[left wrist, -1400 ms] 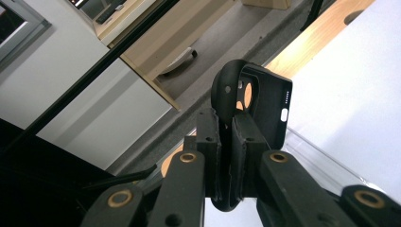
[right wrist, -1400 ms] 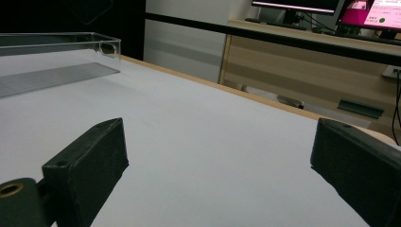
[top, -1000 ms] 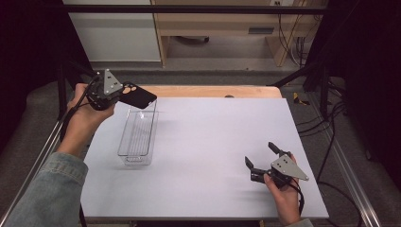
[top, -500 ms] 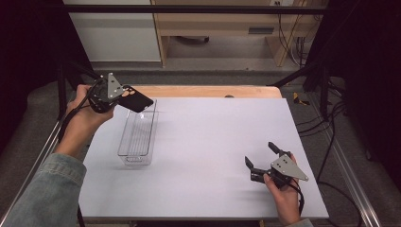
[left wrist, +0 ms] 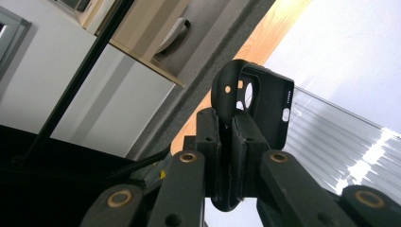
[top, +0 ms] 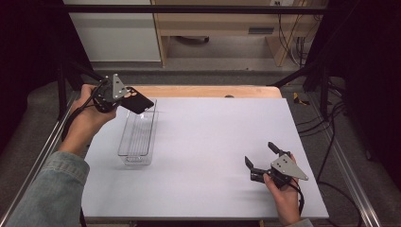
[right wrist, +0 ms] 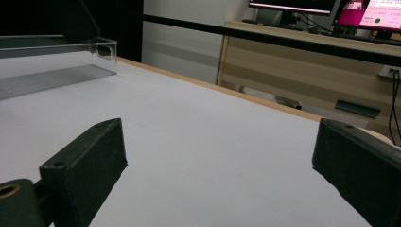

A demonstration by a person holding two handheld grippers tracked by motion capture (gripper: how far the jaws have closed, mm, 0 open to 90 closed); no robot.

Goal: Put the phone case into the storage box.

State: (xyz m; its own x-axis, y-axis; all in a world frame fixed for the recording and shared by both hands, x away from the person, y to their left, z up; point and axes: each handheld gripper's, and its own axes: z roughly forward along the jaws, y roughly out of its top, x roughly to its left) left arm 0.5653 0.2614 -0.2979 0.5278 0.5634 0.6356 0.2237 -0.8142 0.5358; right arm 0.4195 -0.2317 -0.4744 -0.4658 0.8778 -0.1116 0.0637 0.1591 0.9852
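One white table [top: 213, 156] carries the whole scene, and along its left side lies a long clear plastic tray [top: 137, 137], empty, with ribbed floor and thin walls. Above the tray's far end the left gripper [top: 126, 97] holds a black phone case [top: 138, 100] clear of the table; its jaws are pressed together on one side wall of the case [left wrist: 257, 101], whose camera cut-out end sticks out beyond the tips. The case looks light and rubbery, a thin open shell that probably flexes under a pinch, so a grip on a single wall may let it twist or droop. Taking it across a wall near a corner, where the shell is stiffer, seems the safer hold. Its matte skin should not slip much. The tray appears rigid but light and smooth, likely to slide if knocked. Well apart, near the front right corner, the right gripper [top: 265, 158] rests low with its jaws spread wide and nothing between them.
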